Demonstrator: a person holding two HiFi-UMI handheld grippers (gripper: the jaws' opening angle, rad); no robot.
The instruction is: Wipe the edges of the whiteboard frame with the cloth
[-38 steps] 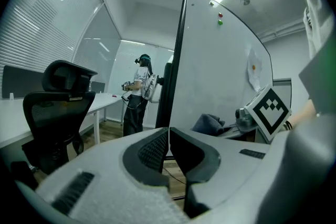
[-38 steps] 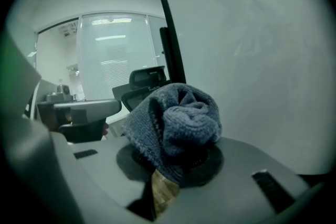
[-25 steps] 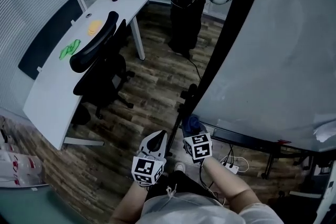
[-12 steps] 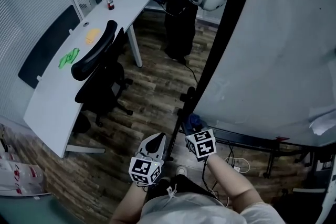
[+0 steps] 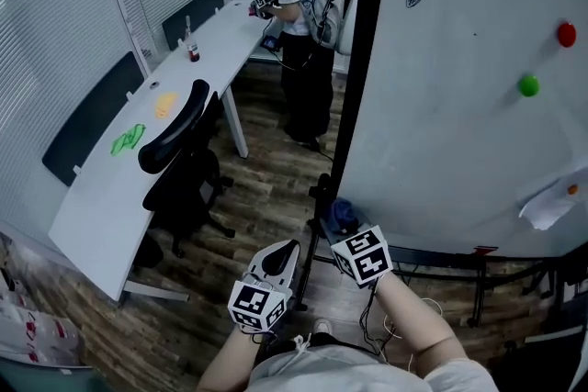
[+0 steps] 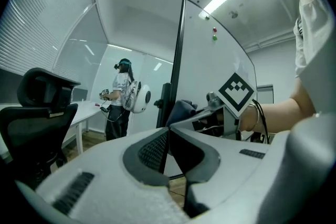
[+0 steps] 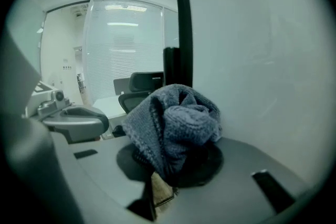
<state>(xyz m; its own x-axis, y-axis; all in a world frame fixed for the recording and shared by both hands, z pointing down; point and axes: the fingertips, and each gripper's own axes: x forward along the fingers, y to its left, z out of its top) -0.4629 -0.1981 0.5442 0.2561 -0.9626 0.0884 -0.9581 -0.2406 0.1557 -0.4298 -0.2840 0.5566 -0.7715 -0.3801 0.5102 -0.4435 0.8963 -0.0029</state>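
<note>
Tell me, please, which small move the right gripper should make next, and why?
Probably slide the right gripper upward along the black frame edge, pressing the cloth against it. The jaws are shut on the bunched cloth low beside that edge, and most of the edge rises above it. Whether the cloth touches it, I cannot tell.

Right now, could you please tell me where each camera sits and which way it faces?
Head view: on the person's head, looking steeply down at the whiteboard and its black frame; both forearms, the left gripper and the right gripper show.
Left gripper view: on the left gripper, looking along its shut jaws at the frame; the right forearm and right gripper show.
Right gripper view: on the right gripper, looking along jaws shut on the cloth beside the frame; the left gripper shows.
Shared: all three show the frame and the office chair.
</note>
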